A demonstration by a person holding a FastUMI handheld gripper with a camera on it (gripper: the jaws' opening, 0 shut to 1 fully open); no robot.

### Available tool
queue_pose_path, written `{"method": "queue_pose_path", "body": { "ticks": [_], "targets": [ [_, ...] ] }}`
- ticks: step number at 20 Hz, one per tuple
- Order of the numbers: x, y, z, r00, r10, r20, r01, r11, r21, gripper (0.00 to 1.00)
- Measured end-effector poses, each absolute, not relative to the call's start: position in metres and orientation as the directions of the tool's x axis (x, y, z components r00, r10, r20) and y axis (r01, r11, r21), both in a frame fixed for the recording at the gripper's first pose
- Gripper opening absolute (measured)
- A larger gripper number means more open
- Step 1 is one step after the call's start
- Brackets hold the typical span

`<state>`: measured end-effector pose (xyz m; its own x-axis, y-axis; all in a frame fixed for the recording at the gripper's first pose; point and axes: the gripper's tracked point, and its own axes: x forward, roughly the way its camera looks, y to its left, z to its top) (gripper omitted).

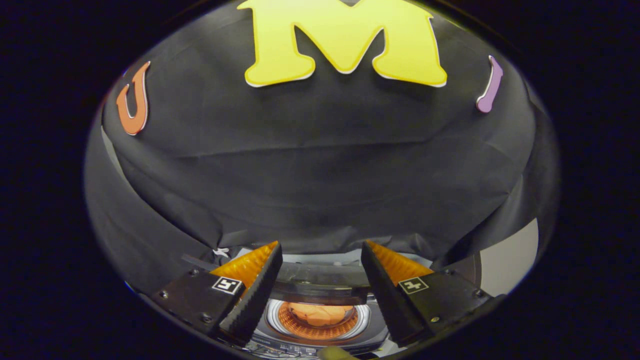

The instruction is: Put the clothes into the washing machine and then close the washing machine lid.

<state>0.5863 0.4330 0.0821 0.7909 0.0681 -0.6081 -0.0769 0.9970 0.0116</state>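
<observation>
Down at the bottom of the frame, the gripper (321,255) has its two fingers (252,295) spread wide apart, and nothing is held between them. Each finger has a small square marker on its flat top.

Low in the gap between the fingers sits the washing machine (320,335). Its round drum (318,317) is open and has a shiny ring around it. Orange clothes (319,313) lie inside the drum, at the bottom middle of the frame. A small yellowish thing peeks in at the very bottom edge, too little of it to tell what it is.

Just above the drum, the dark see-through lid (320,285) stands up and stretches across from one finger to the other. It hides the back part of the machine and sits right in the space ahead of the fingers.

Beyond the lid, the black cloth wall (320,175) fills the middle and top of the frame, with folds running across it. At the lower right, past the cloth's edge, a pale patch of plain wall (510,260) shows.
</observation>
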Motion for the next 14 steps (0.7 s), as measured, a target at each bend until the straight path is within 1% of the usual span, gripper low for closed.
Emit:
{"method": "queue_pose_path", "body": {
  "ticks": [4,14],
  "targets": [
    [0.585,0.431,0.062,0.765,0.066,-0.641,-0.068,0.997,0.021,0.99],
    [0.579,0.431,0.057,0.788,0.055,-0.614,-0.046,0.999,0.03,0.99]
  ]
}}
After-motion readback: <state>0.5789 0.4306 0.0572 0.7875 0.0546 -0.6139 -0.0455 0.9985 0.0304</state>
